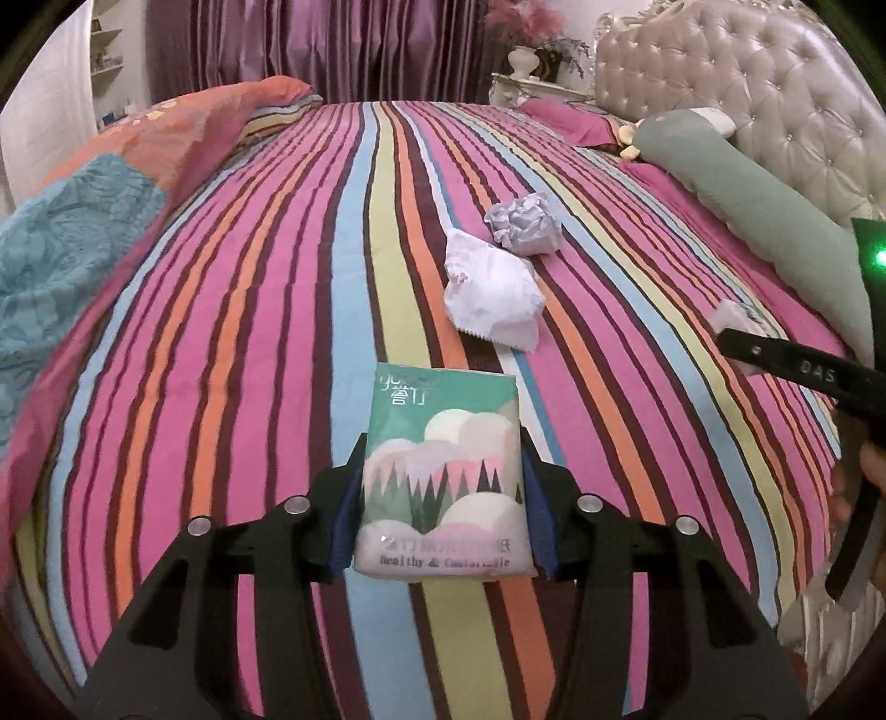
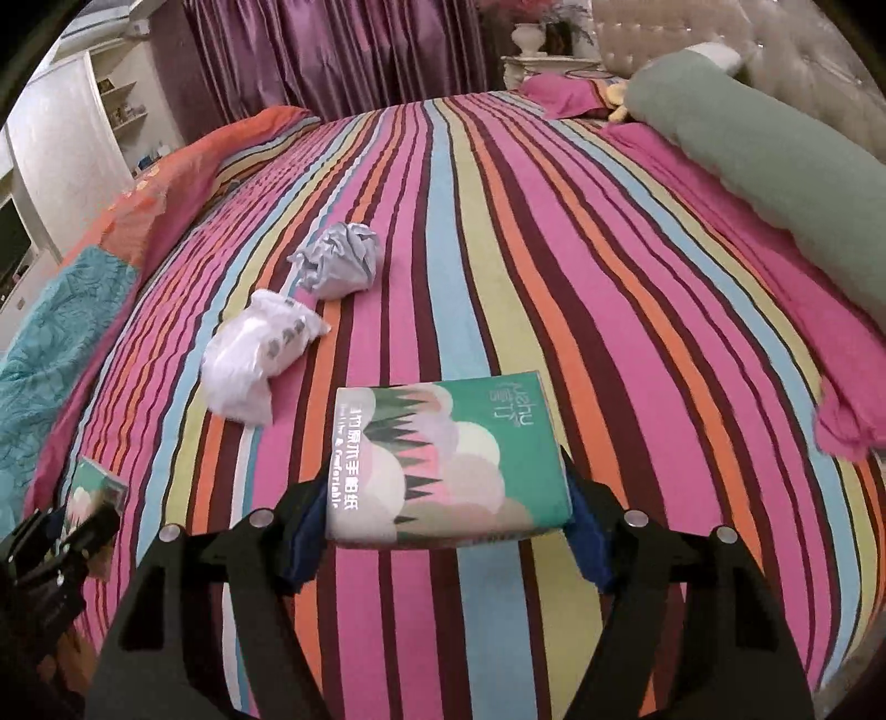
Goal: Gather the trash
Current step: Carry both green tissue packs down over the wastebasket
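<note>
My left gripper (image 1: 440,498) is shut on a green tissue pack (image 1: 443,471) with a forest picture, held above the striped bed. My right gripper (image 2: 443,515) is shut on a second, like tissue pack (image 2: 448,459), held crosswise. On the bedspread lie a crumpled white wrapper (image 1: 490,291) and a grey crumpled paper ball (image 1: 523,221), touching each other. Both also show in the right wrist view, the wrapper (image 2: 255,354) and the ball (image 2: 338,260), ahead to the left. The left gripper with its pack shows at the lower left of the right wrist view (image 2: 91,498).
The striped bedspread (image 1: 277,332) fills both views. A folded orange and teal quilt (image 1: 83,221) lies at the left. A long green bolster (image 1: 775,221) and pink pillow (image 2: 559,91) lie by the tufted headboard (image 1: 747,83). Purple curtains (image 2: 332,50) hang behind.
</note>
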A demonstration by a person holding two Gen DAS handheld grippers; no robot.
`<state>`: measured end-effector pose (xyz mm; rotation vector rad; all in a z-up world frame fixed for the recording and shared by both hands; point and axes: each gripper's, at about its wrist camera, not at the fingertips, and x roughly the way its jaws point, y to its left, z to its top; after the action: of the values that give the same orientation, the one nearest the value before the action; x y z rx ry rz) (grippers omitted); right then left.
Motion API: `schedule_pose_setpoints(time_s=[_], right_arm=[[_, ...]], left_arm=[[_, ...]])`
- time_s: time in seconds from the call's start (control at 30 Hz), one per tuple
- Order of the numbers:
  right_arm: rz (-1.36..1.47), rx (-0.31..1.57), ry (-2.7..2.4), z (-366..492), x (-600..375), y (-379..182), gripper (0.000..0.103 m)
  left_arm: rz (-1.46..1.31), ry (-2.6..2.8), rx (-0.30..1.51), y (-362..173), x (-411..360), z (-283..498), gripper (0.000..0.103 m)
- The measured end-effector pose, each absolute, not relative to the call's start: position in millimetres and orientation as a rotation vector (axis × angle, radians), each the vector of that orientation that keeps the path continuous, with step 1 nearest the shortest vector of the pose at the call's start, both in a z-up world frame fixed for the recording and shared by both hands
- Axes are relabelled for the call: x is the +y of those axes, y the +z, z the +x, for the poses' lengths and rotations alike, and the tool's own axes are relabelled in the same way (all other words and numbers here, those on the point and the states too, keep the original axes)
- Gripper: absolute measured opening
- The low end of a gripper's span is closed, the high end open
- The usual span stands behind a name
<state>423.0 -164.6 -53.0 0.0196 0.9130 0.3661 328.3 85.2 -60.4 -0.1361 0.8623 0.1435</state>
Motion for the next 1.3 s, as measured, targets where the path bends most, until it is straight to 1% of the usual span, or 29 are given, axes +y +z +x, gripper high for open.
schedule_pose_setpoints(time_s=[0.3,0.77,1.1,1.3], right_arm=[[0.073,0.905,0.377,360,-188,-50,0.068],[0.082,0.901,0.436,264,-186,-56,0.068],[0.119,0.971,0.468,196,-189,-88,0.068],[0.123,1.046,0.484,162,-187,-115,0.068]], left_arm=[[-0.122,0.151,0.866,-55,74,268,0.049],[-0.138,0.137,0.878,-66,62,192,0.049],[-0.149,0.104,0.936,-98,41,137,0.049],[-0.152,0.071,1.009,-133,24,106,0.049]])
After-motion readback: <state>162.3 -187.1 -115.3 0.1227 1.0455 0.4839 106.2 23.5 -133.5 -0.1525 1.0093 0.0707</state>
